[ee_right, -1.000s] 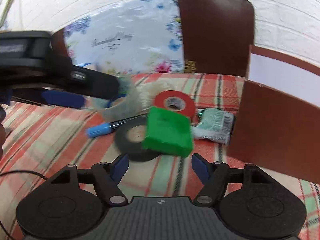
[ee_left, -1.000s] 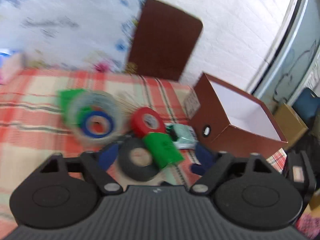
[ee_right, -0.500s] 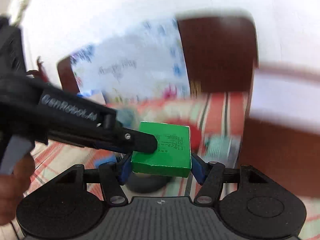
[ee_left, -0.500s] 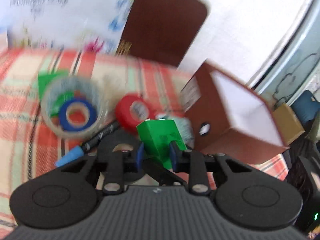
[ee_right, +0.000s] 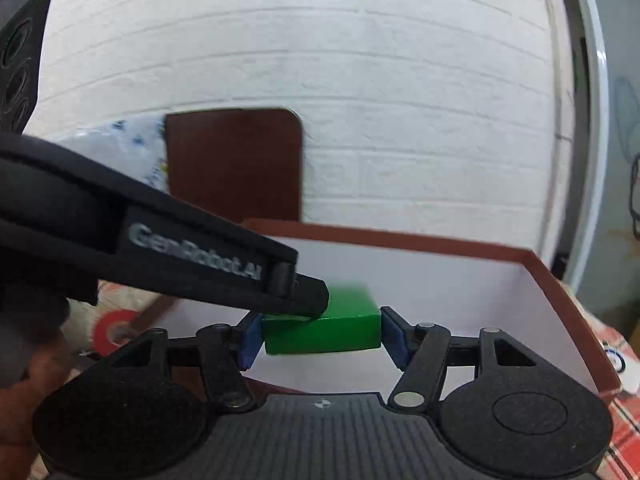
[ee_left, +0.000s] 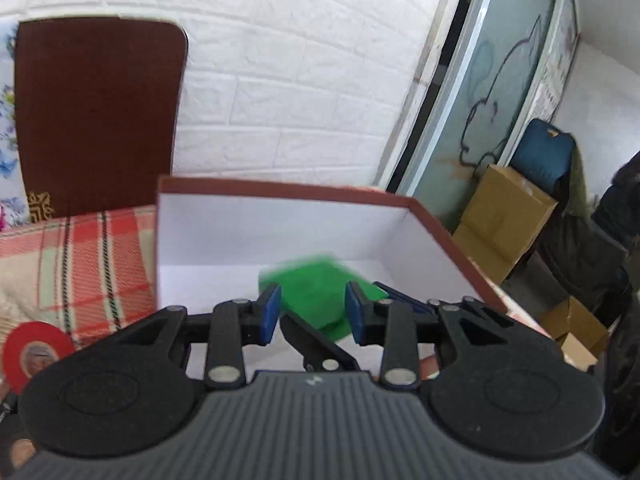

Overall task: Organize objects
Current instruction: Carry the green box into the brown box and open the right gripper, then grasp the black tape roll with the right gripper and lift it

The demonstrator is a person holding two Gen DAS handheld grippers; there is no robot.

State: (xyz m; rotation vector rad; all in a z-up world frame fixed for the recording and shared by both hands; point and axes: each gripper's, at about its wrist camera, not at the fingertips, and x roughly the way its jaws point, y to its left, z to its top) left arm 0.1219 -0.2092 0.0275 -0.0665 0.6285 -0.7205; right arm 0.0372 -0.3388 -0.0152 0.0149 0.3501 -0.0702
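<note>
A green box [ee_right: 326,328] is held between the fingers of my right gripper [ee_right: 322,334], over the open brown box with white inside [ee_right: 448,276]. My left gripper [ee_left: 312,310] reaches in from the left; its fingers [ee_right: 304,300] sit against the green box's upper left edge. In the left wrist view the green box [ee_left: 316,292] is blurred and lies between and beyond the blue pads [ee_left: 269,312], which stand a little apart from it. The brown box [ee_left: 280,232] fills the middle of that view.
A red tape roll [ee_left: 34,354] lies on the plaid cloth [ee_left: 80,264] left of the brown box. A dark brown board [ee_left: 96,116] leans on the white brick wall. Cardboard boxes [ee_left: 504,224] and a blue bag [ee_left: 544,160] stand at right.
Both grippers lifted the green box off the black tape roll and carried it right, over the open brown box. The left gripper's pads have opened slightly.
</note>
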